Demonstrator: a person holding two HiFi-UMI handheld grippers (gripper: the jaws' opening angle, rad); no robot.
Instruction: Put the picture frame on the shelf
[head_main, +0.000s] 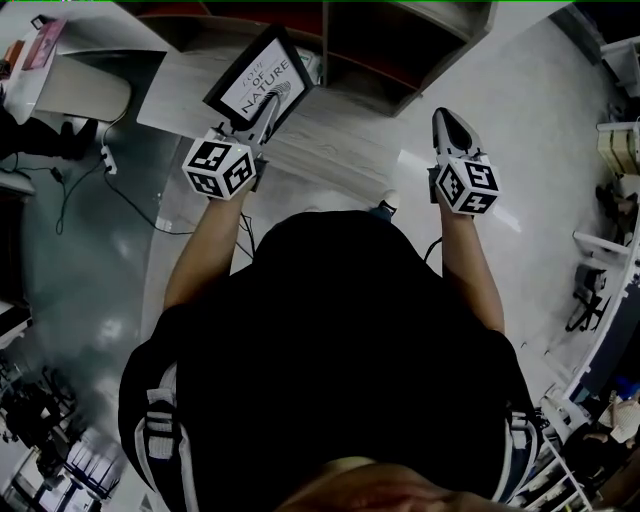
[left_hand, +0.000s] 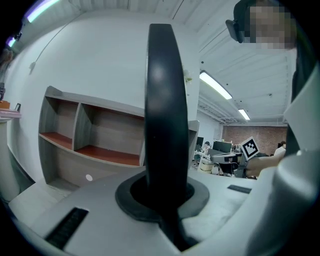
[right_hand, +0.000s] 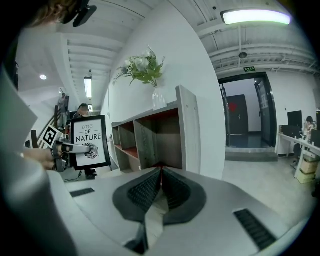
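Only halfway: picture frame (head_main: 258, 80) pinched in left gripper (head_main: 258, 122) jaws, near the shelf (left_hand: 107, 132) but not yet set on it, right gripper (head_main: 451, 123) jaws pressed together, empty.

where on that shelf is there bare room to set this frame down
The shelf compartments look bare: the wide compartment right of the divider in the left gripper view, and the narrow compartment between that divider and the end wall. On top, one end is taken by the vase of flowers; the rest hardly shows.
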